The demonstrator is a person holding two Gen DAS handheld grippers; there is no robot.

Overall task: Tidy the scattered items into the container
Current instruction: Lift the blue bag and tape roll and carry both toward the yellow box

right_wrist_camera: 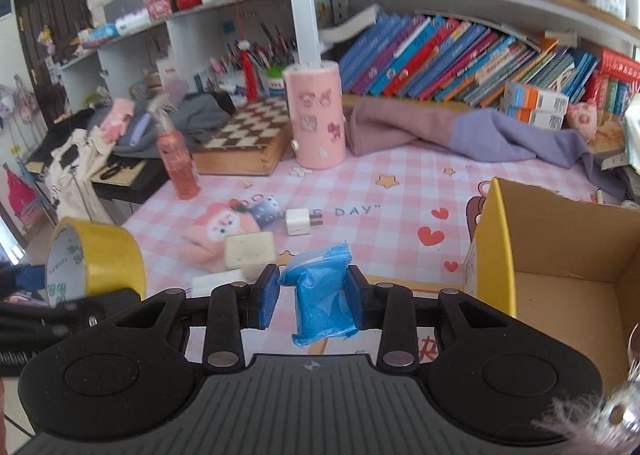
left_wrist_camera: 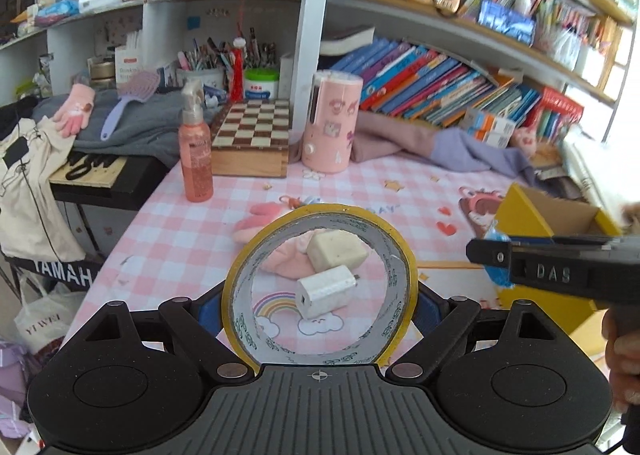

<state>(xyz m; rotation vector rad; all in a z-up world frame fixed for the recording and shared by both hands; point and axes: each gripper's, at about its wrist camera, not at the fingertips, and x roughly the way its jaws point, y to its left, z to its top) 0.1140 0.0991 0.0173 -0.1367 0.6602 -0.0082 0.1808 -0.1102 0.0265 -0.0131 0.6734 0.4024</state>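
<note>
Left gripper (left_wrist_camera: 320, 291): nearest the left wrist camera, at 6 o'clock; jaws stand wide, pads pressed on the outer rim of a tape roll (left_wrist_camera: 320, 287) held upright, its hole facing the camera.
Tape roll: yellow outside, grey printed core; also in the right wrist view at 9 o'clock, off the table.
Right gripper (right_wrist_camera: 314, 287): at 6 o'clock in its own view; jaws nearly closed, blue pads pinching a crumpled blue plastic packet (right_wrist_camera: 322, 295) that hangs between them, clear of the table.
Cardboard box (right_wrist_camera: 560, 255): the container, yellow outside, plain brown inside, open top, at 3 o'clock of the right gripper; the part of its floor in view is bare, the rest out of view.
Table (right_wrist_camera: 400, 183): pink checked cloth with hearts, stars and a rainbow print.
Still on the table: white charger plug (right_wrist_camera: 300, 221), cream block (right_wrist_camera: 248, 255), pink plush toy (right_wrist_camera: 216, 231), grouped at 11 to 12 o'clock of the right gripper; plug apart from the block, block resting on the toy.
Pink cylinder (right_wrist_camera: 316, 115): upright at 12 o'clock, stickers on its side; contents hidden.
Spray bottle (right_wrist_camera: 176, 159): pink, upright, at 10 o'clock.
Chessboard box (right_wrist_camera: 244, 143): wooden, closed, between bottle and cylinder.
Pen pot (left_wrist_camera: 200, 75): on the shelf behind, crammed with pens.
Bookshelf (left_wrist_camera: 440, 79): at 1 o'clock, rows of leaning books.
Person: a hand (left_wrist_camera: 620, 351) at 4 o'clock in the left view, gripping the right gripper's handle.
</note>
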